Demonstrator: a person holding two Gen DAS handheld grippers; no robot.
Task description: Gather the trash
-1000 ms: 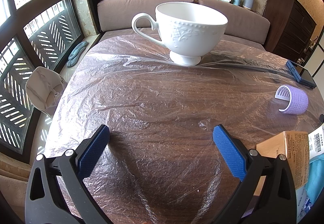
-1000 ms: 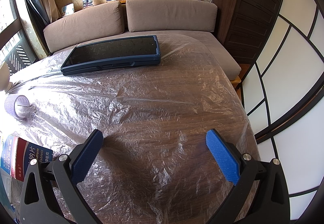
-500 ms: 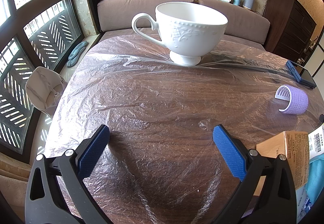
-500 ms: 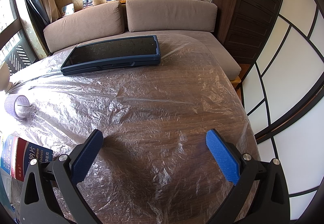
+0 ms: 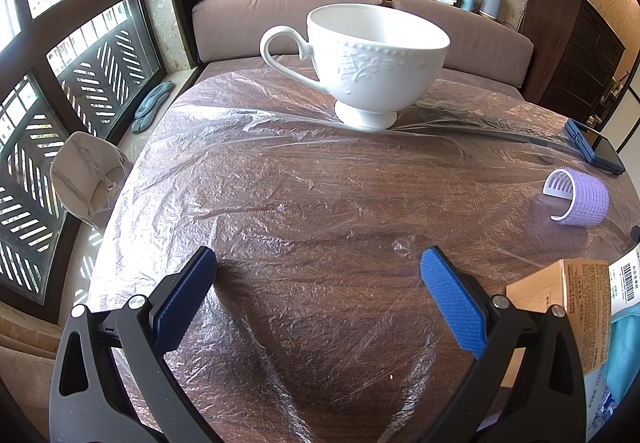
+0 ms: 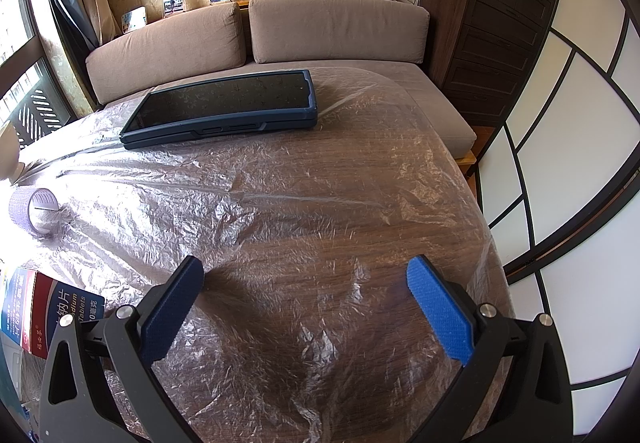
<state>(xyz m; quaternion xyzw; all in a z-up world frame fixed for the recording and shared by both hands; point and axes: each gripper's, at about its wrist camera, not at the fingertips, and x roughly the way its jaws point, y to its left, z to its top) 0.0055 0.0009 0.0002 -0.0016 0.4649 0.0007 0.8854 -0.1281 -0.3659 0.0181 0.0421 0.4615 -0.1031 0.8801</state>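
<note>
cup (image 5: pixel 376 59): 1 | hair roller (image 5: pixel 580 197): 1 | tablet (image 6: pixel 224 109): 1 | tablet box (image 6: pixel 44 309): 1 | cardboard box (image 5: pixel 568 299): 1

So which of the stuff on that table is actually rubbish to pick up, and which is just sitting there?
Probably trash, judging by looks:
- tablet box
- cardboard box
- crinkled plastic sheet covering the table, possibly

Just lying about:
- white teacup
- blue-cased tablet
- purple hair roller

Your left gripper (image 5: pixel 318 297) and right gripper (image 6: pixel 304 301): black triangular-cutout frames, silver screws, blue textured pads (image 5: pixel 450 301) on each finger.
</note>
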